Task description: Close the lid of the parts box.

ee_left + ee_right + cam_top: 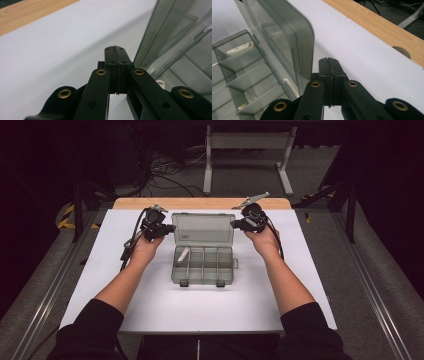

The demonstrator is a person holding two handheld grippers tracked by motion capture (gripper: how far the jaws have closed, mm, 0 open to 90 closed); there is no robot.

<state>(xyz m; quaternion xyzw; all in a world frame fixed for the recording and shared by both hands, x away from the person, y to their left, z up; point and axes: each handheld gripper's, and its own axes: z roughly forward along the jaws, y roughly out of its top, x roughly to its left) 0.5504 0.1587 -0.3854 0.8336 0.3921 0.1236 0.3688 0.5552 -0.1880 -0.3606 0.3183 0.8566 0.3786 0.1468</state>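
Note:
A clear grey compartment box (202, 270) lies open in the middle of the white table (200, 310), its lid (202, 228) tilted up at the far side. A small white item (183, 254) lies in the left compartment. My left gripper (172, 227) is shut and empty beside the lid's left edge. My right gripper (234, 223) is shut and empty at the lid's right edge. In the left gripper view the closed jaws of the left gripper (115, 47) sit just left of the lid (175, 32). In the right gripper view the right gripper (328, 60) is just right of the lid (287, 32), with the white item (239, 48) beyond it.
A wooden strip (200, 202) runs along the table's far edge, with a round hole (401, 51) in it. A metal clip (255, 199) lies on that strip near my right gripper. Beyond the table stand a white frame (247, 150) and loose cables (165, 170).

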